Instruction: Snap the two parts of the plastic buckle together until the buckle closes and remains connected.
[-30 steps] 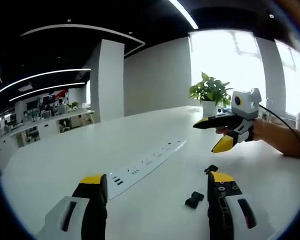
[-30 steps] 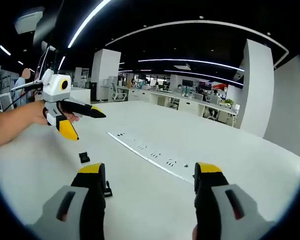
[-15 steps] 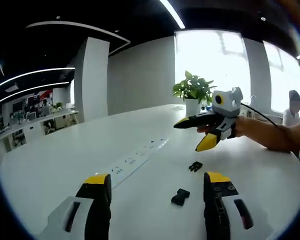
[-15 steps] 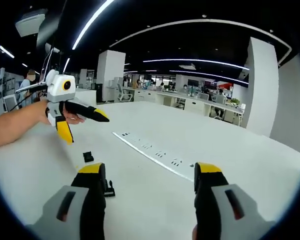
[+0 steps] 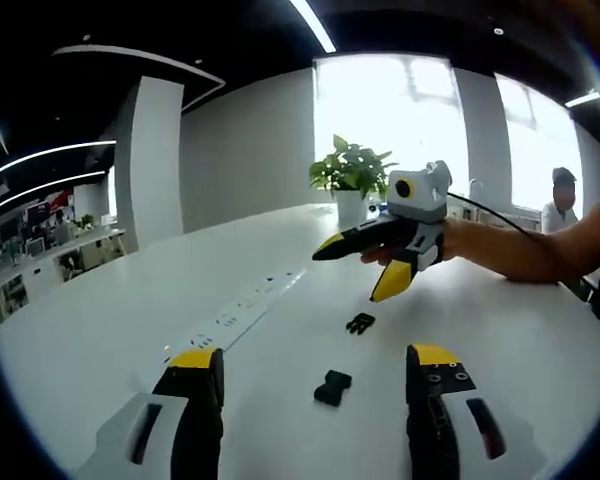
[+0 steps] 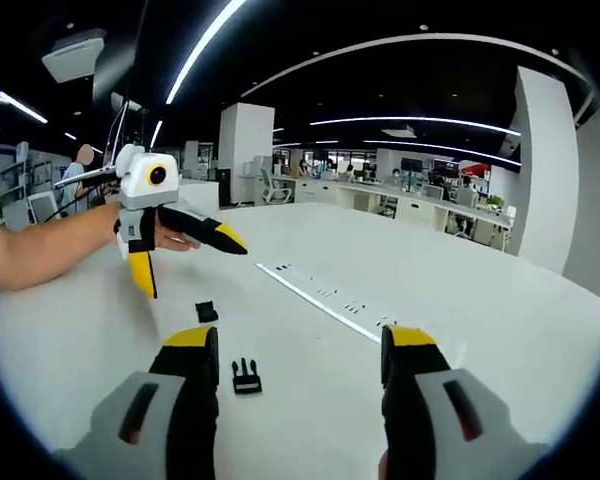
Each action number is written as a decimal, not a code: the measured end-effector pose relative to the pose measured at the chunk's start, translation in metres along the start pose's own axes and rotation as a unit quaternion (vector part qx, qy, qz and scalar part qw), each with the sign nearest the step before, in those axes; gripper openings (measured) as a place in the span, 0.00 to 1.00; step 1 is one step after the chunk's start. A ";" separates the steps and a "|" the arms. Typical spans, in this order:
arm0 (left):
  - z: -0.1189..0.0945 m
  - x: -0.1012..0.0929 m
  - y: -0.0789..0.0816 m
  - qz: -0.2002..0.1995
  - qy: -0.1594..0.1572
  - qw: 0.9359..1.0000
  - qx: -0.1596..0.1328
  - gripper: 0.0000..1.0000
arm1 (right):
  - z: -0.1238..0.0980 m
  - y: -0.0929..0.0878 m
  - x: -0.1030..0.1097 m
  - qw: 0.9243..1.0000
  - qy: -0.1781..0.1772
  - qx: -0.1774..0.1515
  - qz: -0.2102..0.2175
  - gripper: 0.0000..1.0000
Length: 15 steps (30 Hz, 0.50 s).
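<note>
Two black buckle parts lie apart on the white table (image 5: 100, 330). The socket part (image 5: 332, 387) rests just ahead of my left gripper (image 5: 315, 362), between its open jaws. The pronged part (image 5: 359, 323) lies farther off, under my right gripper (image 5: 348, 276), which a hand holds open above the table. In the right gripper view the pronged part (image 6: 246, 376) sits just ahead of my right gripper (image 6: 300, 342), nearer its left jaw. The socket part (image 6: 207, 312) lies beyond it, below my open left gripper (image 6: 195, 272).
A white power strip (image 5: 238, 312) runs along the table (image 6: 500, 330); in the right gripper view the strip (image 6: 325, 300) passes right of the buckle parts. A potted plant (image 5: 350, 175) stands at the far edge. A person (image 5: 560, 195) sits by the windows. Desks fill the background.
Both views have swung, so each shows the other gripper larger and nearer the middle. The pronged part now shows clear of my right gripper's left jaw. Both grippers stay open.
</note>
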State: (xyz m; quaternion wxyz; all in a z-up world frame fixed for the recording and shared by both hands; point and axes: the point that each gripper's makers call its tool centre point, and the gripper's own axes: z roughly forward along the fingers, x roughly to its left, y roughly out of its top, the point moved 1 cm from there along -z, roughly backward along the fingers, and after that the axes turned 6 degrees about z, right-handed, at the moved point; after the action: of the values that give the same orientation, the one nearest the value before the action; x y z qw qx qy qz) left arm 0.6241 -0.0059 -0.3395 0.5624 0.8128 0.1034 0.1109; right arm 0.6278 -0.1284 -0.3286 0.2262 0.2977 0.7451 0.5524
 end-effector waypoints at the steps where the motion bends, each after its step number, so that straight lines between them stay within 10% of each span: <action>1: 0.000 -0.001 0.000 0.001 -0.001 1.000 0.000 0.75 | 0.000 0.000 0.001 1.000 0.002 -0.001 0.001 0.66; 15: 0.007 -0.009 -0.005 0.015 -0.037 0.999 -0.002 0.69 | 0.003 0.002 0.016 0.999 0.045 -0.008 0.001 0.65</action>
State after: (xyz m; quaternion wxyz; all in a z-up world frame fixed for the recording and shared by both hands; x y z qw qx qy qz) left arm 0.6170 -0.0130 -0.3476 0.5654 0.8170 0.0700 0.0890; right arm 0.6189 -0.1146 -0.3281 0.1948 0.2714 0.7499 0.5710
